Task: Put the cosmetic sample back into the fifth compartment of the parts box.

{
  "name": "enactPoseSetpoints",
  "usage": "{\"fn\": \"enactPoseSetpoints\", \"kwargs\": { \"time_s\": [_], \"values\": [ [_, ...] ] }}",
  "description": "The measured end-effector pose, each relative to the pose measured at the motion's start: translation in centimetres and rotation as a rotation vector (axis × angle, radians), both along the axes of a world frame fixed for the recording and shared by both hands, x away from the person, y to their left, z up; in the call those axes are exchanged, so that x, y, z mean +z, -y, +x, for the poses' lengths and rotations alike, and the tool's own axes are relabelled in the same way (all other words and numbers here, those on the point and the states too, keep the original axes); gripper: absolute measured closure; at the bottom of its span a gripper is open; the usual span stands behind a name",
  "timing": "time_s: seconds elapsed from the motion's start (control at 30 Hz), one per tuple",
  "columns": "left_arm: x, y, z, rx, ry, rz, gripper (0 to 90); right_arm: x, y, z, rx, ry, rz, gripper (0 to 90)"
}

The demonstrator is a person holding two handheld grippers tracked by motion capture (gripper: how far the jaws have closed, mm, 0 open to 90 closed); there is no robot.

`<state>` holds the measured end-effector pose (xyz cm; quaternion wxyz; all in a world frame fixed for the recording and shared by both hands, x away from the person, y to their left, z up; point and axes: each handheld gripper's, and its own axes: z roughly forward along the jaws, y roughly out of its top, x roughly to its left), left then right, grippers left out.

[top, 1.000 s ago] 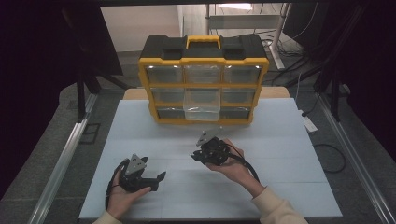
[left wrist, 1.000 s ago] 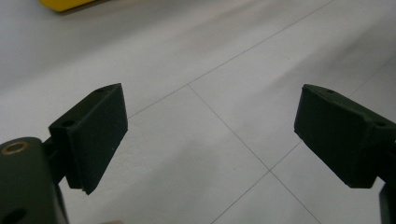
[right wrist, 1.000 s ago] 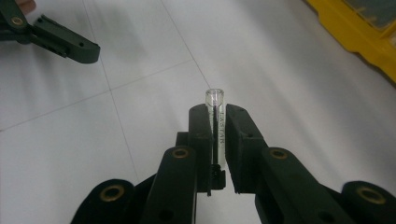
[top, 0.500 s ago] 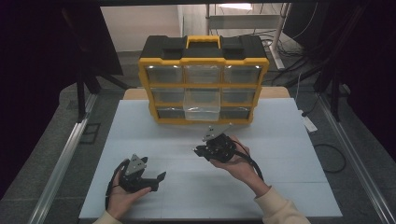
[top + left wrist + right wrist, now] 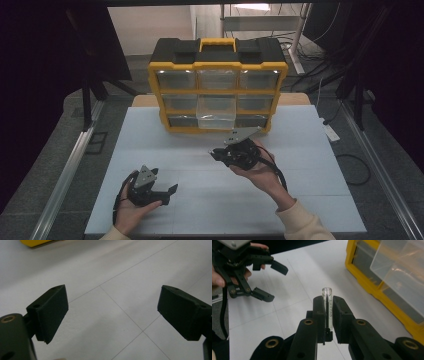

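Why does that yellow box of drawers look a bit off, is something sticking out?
Yes. On the yellow organizer, the clear middle drawer stands pulled out while its neighbours sit flush. Otherwise nothing looks spilled or broken: the right gripper pinches a small clear tube, and the left gripper is open.

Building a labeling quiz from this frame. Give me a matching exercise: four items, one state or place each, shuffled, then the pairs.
Column 1:
1. left gripper
2. right gripper
3. clear tube
4. middle drawer of the yellow organizer

Column 2:
A. pulled partway out
B. jaws wide apart, nothing between them
C. upright, pinched between two black jaws
D. shut on something, raised off the table in front of the organizer

Pairs: 1-B, 2-D, 3-C, 4-A
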<state>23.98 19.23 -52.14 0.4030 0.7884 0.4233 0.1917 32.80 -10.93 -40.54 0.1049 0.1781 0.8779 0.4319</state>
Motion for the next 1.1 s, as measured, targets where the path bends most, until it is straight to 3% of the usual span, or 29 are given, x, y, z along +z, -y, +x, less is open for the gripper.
{"fn": "enactPoseSetpoints", "kwargs": {
  "time_s": [0.47, 0.63, 1.1],
  "values": [
    [0.1, 0.0, 0.0, 0.003, 0.003, 0.0, 10.5, 2.0, 0.9, -0.5, -0.016, 0.045, 0.047, 81.4],
    [0.2, -0.1, 0.0, 0.005, 0.006, -0.004, 10.5, 2.3, 1.2, -0.3, -0.022, 0.041, 0.057, 81.4],
    [0.2, -0.2, -0.1, 0.002, 0.005, -0.009, 10.5, 3.6, 0.9, 0.9, -0.046, 0.049, 0.045, 81.4]
  ]
}}
